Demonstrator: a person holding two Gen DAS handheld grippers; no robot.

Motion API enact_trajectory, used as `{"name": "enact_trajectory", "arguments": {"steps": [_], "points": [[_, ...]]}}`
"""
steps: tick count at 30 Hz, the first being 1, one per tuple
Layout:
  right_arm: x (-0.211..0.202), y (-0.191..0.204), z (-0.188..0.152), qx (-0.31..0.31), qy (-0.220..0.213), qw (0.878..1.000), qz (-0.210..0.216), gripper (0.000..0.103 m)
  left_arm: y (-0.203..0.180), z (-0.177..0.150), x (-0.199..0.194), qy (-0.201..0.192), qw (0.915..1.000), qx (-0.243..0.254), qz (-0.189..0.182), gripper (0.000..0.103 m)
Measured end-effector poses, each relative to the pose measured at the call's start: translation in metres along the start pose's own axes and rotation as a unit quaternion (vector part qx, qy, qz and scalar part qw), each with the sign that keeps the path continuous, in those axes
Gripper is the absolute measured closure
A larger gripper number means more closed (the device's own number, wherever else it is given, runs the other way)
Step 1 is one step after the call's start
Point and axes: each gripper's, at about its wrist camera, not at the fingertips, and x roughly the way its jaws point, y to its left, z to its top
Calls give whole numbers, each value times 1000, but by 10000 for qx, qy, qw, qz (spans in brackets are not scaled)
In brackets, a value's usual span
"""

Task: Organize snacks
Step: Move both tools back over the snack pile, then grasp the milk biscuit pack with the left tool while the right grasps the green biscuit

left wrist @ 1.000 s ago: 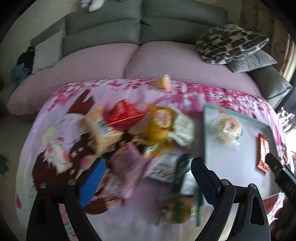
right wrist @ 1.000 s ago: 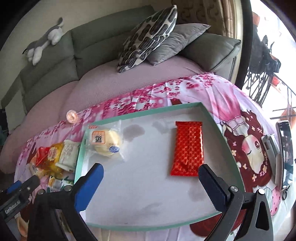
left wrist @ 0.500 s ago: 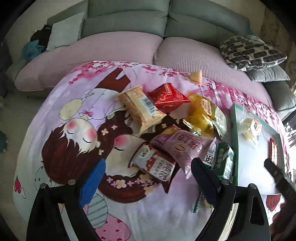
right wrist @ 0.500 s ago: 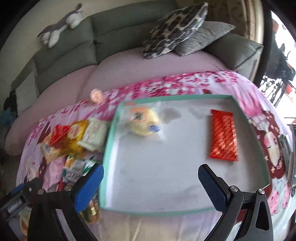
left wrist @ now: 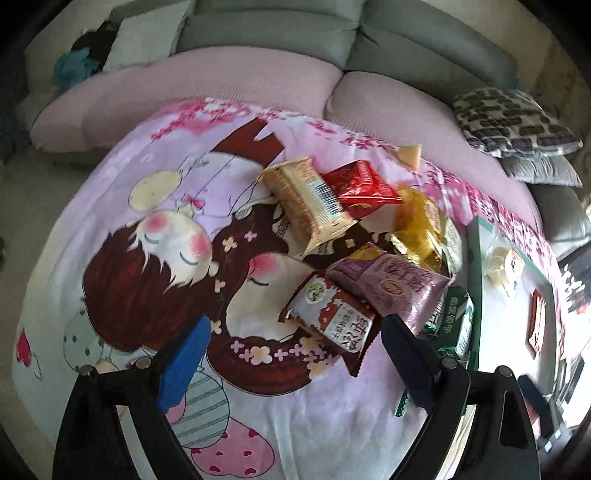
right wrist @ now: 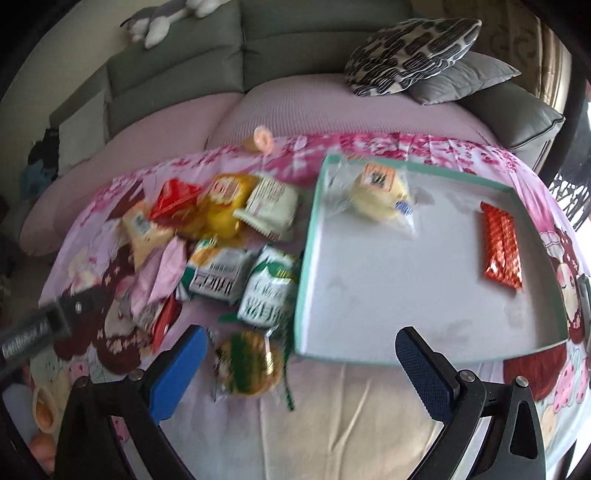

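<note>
A heap of snack packets lies on a pink cartoon-print cloth: a tan packet (left wrist: 308,199), a red one (left wrist: 360,186), a yellow one (left wrist: 419,225), a purple one (left wrist: 395,284) and a brown-white one (left wrist: 334,319). My left gripper (left wrist: 291,363) hangs open just before the brown-white packet, empty. A teal-rimmed white tray (right wrist: 308,258) to the right holds a wrapped yellow bun (right wrist: 376,194) and a red foil bar (right wrist: 502,245). My right gripper (right wrist: 301,365) is open and empty over the tray's near-left corner, above a round green-wrapped snack (right wrist: 247,363).
Green-white packets (right wrist: 267,293) lie against the tray's left wall. A small pink-wrapped sweet (right wrist: 263,138) sits at the cloth's far edge. Behind is a grey sofa with pink seat cushions (left wrist: 229,85) and a patterned pillow (right wrist: 413,48). A soft toy (right wrist: 162,18) lies on the sofa back.
Both grippers have swung left. The left view now holds the cartoon cloth and the heap at its right; the right view has shifted from the tray alone to the tray plus the heap.
</note>
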Motion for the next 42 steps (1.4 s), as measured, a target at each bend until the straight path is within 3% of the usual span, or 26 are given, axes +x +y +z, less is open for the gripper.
{"name": "enact_trajectory", "arguments": {"steps": [14,22,29,42], "points": [[21,19,-18,-323,435,9985,-36,2,-1,-1,29,402,9986,232,269,9],[39,20,-20,-372,662,9971,-9,2,-4,3,42,589,9974,411,108,9],[41,19,-20,-340,671,9971,70,2,-20,5,47,580,9944,878,-80,9],[50,30,-17,-504,719,9960,154,2,-48,6,79,843,9857,1457,52,9]]}}
